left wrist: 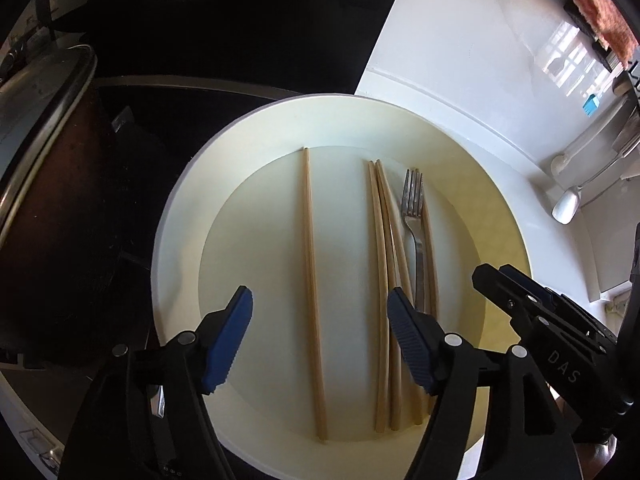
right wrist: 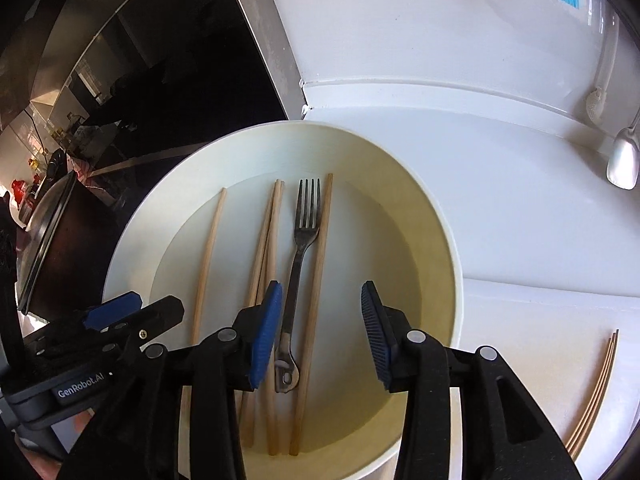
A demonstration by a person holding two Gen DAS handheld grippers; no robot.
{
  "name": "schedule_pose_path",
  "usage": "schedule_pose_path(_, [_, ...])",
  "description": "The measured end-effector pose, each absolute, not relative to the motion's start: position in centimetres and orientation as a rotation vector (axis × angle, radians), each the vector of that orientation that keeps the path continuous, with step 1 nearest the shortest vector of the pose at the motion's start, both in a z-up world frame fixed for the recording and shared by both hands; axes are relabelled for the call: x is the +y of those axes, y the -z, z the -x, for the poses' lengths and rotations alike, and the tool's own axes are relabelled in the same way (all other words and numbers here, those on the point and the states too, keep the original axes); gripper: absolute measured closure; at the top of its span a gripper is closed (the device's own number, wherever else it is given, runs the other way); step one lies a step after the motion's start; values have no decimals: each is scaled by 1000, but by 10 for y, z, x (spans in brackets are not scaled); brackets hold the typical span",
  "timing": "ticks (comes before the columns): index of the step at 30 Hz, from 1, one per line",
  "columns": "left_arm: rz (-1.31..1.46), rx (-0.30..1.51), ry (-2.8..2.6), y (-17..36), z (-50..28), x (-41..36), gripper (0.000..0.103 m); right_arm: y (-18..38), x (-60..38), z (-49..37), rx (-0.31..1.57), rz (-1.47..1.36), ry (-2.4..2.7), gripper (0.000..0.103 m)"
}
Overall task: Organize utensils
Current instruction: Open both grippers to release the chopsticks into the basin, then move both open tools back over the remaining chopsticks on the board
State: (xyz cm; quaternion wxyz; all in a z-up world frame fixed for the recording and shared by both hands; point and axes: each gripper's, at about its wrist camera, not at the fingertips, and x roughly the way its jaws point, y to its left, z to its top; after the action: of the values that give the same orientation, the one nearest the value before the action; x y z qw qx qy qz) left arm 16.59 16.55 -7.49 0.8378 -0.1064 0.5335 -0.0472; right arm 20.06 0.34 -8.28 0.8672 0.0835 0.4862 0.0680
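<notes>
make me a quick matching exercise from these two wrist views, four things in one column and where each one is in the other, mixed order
Things:
1. fork
2. metal spoon
3. lone chopstick
4. loose chopsticks

Places:
A. on the white counter, right of the plate
B. in the plate, apart at the left
C. in the plate, among chopsticks
D. far right, by the white wall

Pairs: 1-C, 2-D, 3-B, 4-A

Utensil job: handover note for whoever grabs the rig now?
Left gripper: open, empty, over the single chopstick.
Right gripper: open, empty, above the fork handle.
White bowl holds the fork and four chopsticks.
Outside it: more chopsticks on the counter at right, a spoon near the back edge.
Left: gather those strays, if they belong to this job.
</notes>
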Motion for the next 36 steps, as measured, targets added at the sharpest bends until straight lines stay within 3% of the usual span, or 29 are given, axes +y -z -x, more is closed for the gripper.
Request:
schedule_pose_path(12, [195, 1088, 65, 50, -147, 178, 19, 65, -4, -171, 973, -180, -130, 50])
schedule_pose_path(36, [86, 1049, 206, 26, -126, 162, 15, 39, -25, -116, 884, -269, -12, 43])
